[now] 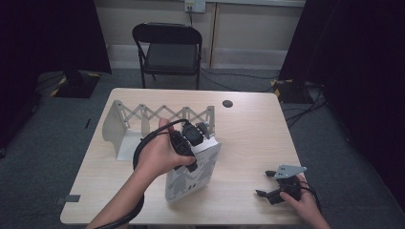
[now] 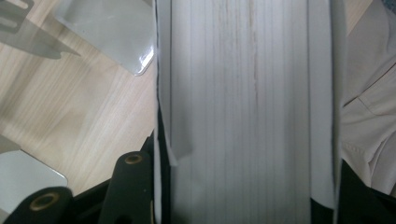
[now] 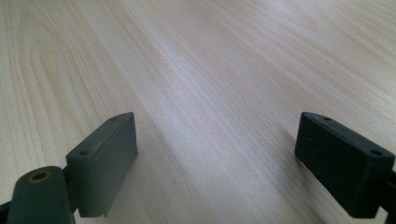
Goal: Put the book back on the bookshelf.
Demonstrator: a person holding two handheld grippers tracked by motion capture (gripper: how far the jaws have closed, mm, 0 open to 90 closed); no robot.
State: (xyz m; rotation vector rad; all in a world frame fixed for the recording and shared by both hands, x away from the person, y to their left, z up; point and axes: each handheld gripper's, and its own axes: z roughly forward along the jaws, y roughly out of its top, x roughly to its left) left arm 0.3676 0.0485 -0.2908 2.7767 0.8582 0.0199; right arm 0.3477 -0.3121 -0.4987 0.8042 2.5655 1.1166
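The left gripper (image 1: 191, 143) pinches the book (image 1: 193, 174) from above (right gripper (image 1: 274, 188) spread, idle); it may slip and topple.

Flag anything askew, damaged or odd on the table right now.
Nothing damaged or spilled. The book stands on end near the table's front edge, outside the expanding book rack, clamped from above by the left gripper. The right gripper rests open on bare wood.

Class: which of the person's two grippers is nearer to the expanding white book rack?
Left. The left gripper clamps a book just in front of the rack; the right gripper rests open near the table's front right corner.
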